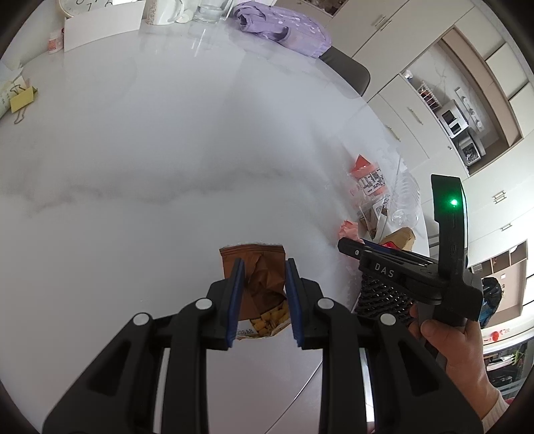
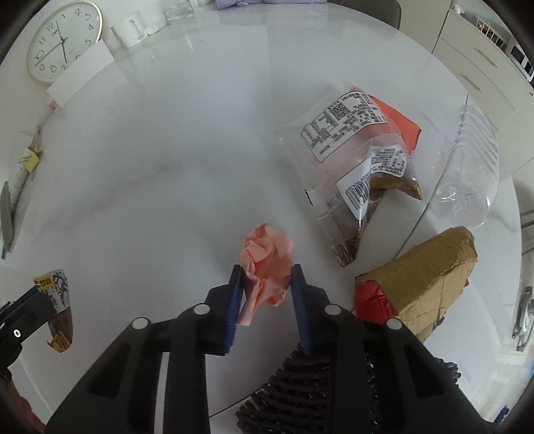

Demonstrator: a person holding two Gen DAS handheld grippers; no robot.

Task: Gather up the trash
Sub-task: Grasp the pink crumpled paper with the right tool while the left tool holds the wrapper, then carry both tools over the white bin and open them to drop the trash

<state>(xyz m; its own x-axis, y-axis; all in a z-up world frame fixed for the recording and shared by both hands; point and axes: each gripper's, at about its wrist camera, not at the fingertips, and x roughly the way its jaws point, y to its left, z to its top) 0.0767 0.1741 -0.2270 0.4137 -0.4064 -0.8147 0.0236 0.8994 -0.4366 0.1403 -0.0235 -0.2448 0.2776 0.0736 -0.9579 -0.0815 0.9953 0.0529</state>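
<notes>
Blue-padded jaws of the right gripper (image 2: 266, 293) are pressed in on a crumpled pink paper ball (image 2: 267, 267), pinching its lower part from both sides just above the white marble bench (image 2: 167, 167). Near it on the right lies a torn brown cardboard packet (image 2: 424, 277) with red showing at its open end, and beyond that a clear snack bag (image 2: 357, 167) with printed labels and a clear plastic bottle (image 2: 467, 180) on its side. A black woven basket (image 2: 300, 394) shows at the bench edge below the gripper.

The left gripper (image 1: 262, 293) has its jaws drawn in on a brown snack wrapper (image 1: 258, 283), gripping it at both edges, with the wrapper's top toward the middle of the bench. To its right, a hand (image 1: 457, 347) holds the right gripper's handle. At the far rim stand a white clock (image 2: 63, 40), a white card (image 2: 81, 71), a mug (image 2: 130, 28) and a purple cloth (image 1: 283, 26).
</notes>
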